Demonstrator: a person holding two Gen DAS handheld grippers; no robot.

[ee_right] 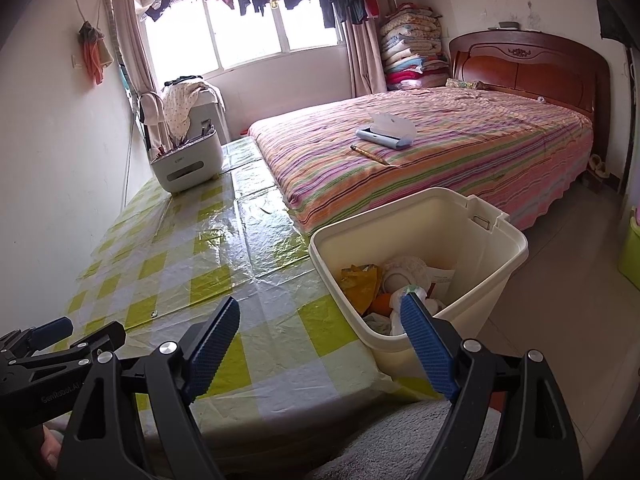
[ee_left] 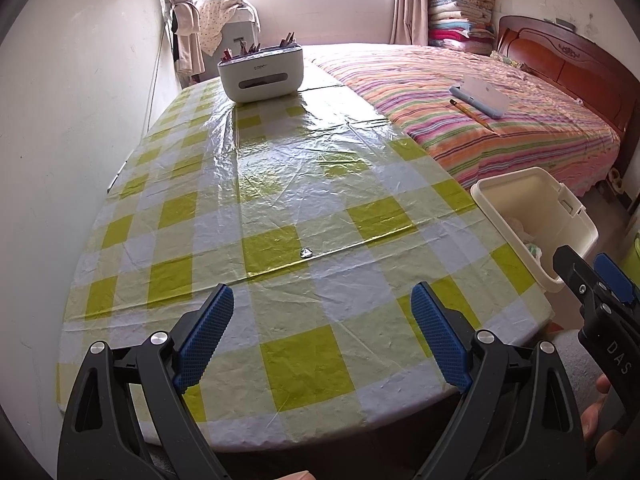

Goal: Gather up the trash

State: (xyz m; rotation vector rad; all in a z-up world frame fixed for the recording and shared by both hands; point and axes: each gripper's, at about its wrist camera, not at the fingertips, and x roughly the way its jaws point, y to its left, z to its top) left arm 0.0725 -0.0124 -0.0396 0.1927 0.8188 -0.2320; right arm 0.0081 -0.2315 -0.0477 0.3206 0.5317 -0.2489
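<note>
Left gripper [ee_left: 322,336] fingers apart and empty above the checked surface [ee_left: 280,208], right gripper [ee_right: 320,346] fingers apart and empty at the surface's edge, cream bin [ee_right: 496,276] just beside that edge, trash [ee_right: 384,284] piled inside, small shiny scrap [ee_left: 306,252] on the surface.

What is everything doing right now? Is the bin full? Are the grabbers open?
Left gripper: open, holding nothing.
Right gripper: open, holding nothing.
Trash bin: upright, no lid on, partly filled with trash.
Organizer box: upright at the table's far end, items standing in its top.
Blue case: on the bed, lid flipped open.
Pencil: lying flat on the bed.
</note>
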